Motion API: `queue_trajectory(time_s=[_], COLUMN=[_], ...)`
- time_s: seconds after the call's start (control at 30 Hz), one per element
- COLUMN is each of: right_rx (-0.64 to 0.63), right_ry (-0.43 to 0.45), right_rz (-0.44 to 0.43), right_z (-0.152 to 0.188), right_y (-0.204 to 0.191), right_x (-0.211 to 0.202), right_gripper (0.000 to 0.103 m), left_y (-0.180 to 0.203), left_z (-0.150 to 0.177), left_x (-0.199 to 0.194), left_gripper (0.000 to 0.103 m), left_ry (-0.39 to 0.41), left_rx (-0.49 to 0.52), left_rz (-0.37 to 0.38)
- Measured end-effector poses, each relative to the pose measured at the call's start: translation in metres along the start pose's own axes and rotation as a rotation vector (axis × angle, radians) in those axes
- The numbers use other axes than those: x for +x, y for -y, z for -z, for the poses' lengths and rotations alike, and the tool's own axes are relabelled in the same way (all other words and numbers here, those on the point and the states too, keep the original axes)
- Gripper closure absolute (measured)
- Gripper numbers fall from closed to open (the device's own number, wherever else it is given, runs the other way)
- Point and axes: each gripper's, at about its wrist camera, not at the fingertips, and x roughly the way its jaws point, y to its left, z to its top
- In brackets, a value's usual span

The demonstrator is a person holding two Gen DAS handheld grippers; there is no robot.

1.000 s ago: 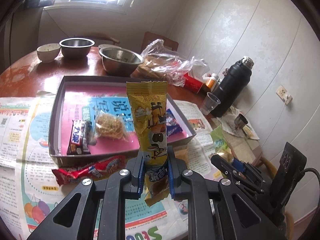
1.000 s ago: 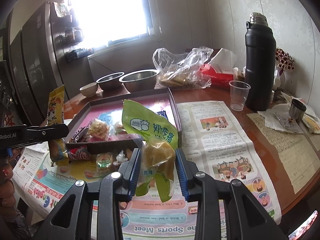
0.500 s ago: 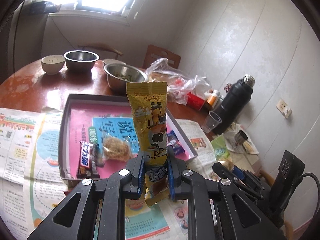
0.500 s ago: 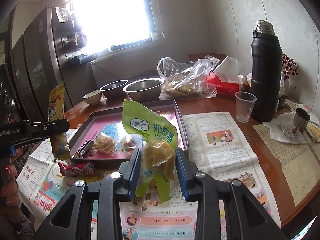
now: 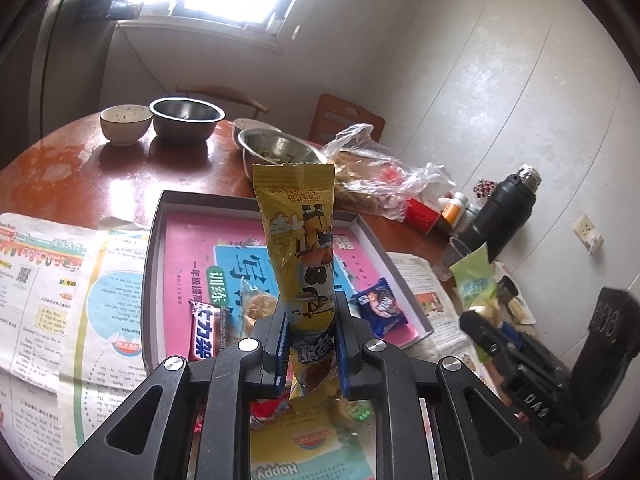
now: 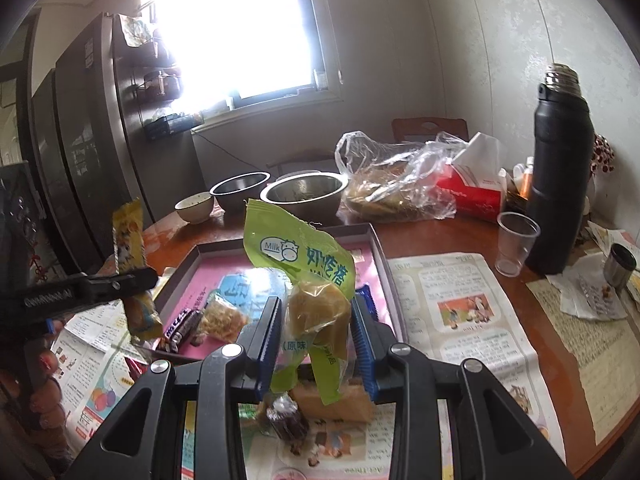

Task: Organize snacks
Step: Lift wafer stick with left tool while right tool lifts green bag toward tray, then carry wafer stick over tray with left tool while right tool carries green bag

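Left gripper [image 5: 310,344] clamps yellow packet [image 5: 302,240]; right gripper [image 6: 316,344] clamps green packet [image 6: 308,280]. Tray [image 5: 154,248] at 12 o'clock: lower low over bare floor, then release.

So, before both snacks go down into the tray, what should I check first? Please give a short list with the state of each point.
1. Left gripper shut on yellow packet: ok.
2. Right gripper shut on green packet: ok.
3. Free pink floor in tray: ok.
4. Both packets above the tray: cannot tell.
5. Grippers apart from each other: ok.
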Motion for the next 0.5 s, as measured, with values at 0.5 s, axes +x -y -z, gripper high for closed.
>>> queue_trajectory(time_s=[0.5], right_rx=[0.015], right_ry=[-0.002], right_rz=[0.02], right_z=[-0.018], right_y=[0.005], right_x=[0.025], right_gripper=[0.068], left_y=[-0.008], left_z=[0.009], left_x=[0.038], left_gripper=[0.084], left_ry=[-0.035], left_rx=[0.029], left_rz=[-0.051])
